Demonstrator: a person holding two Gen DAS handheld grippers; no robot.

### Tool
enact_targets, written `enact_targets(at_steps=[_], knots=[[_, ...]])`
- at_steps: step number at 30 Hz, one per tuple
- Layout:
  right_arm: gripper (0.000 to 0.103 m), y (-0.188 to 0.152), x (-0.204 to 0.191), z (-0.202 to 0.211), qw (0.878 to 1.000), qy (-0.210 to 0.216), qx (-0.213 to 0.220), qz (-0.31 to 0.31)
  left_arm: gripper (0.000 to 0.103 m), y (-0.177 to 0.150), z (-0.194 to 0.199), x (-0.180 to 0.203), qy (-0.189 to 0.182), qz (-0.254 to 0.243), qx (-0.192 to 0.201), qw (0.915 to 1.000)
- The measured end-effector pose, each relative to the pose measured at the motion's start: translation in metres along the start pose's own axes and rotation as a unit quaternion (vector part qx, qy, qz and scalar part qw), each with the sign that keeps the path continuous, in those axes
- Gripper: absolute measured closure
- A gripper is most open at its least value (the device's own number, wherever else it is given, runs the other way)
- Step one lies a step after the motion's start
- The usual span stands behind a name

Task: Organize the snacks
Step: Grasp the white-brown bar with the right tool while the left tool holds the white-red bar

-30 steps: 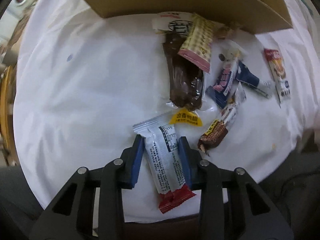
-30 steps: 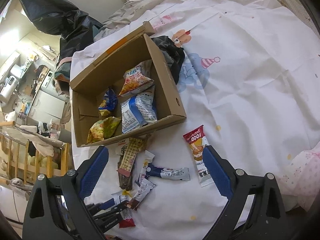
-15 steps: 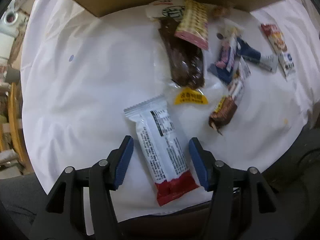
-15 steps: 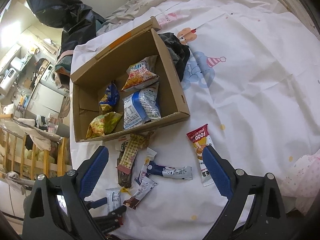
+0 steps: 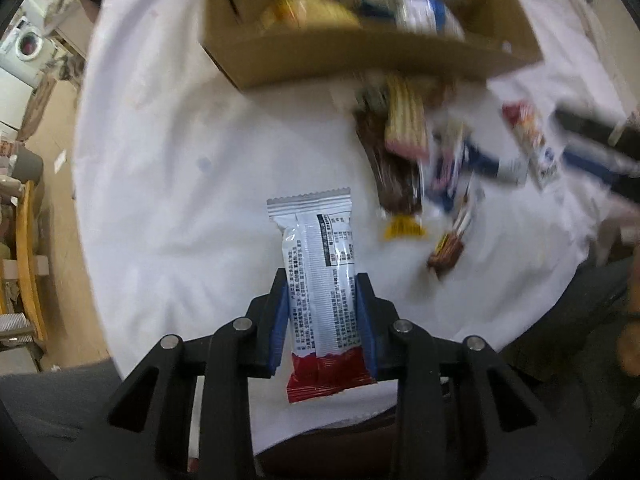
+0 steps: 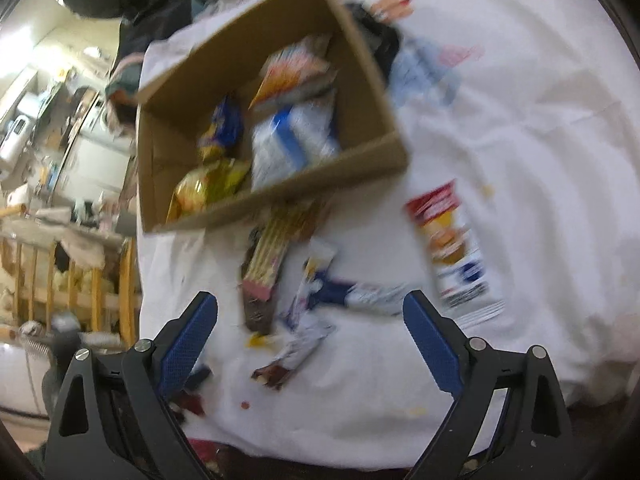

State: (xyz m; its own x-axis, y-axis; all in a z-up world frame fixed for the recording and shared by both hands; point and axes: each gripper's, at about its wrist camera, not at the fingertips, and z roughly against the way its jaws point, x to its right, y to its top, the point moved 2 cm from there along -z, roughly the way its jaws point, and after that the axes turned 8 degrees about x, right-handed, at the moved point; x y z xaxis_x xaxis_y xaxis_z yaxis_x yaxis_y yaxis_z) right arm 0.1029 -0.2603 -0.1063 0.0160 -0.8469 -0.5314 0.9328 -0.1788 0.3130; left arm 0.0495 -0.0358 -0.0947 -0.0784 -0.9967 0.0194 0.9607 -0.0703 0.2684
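Black tongs [image 5: 322,312], blue ribbed pads [image 6: 188,344], silver screws at the joints.

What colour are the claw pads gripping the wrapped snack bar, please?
Blue pads, clearest in the left wrist view.

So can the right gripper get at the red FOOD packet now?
Probably yes: the right gripper is open, and the FOOD packet lies alone on the sheet with nothing over it.
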Motion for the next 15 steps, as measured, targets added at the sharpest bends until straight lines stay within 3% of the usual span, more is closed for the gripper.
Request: enact_targets(at_steps=[4, 8, 15], knots=[[0.032, -0.017, -0.004, -0.025, 0.998, 0.019, -0.05, -0.02, 0.076, 0.015, 0.023, -0.017, 0.003, 0.004, 0.038, 0.9993], [0.052, -0.04, -0.005, -0.052, 0.994, 0.016, -0.099, -0.036, 0.076, 0.018, 0.017, -0.019, 0.011, 0.012, 0.063, 0.9979], [0.062, -0.053, -0.01, -0.076, 0.993, -0.031, -0.113, -0.003, 0.076, 0.025, 0.012, -0.026, 0.006, 0.025, 0.091, 0.9956]])
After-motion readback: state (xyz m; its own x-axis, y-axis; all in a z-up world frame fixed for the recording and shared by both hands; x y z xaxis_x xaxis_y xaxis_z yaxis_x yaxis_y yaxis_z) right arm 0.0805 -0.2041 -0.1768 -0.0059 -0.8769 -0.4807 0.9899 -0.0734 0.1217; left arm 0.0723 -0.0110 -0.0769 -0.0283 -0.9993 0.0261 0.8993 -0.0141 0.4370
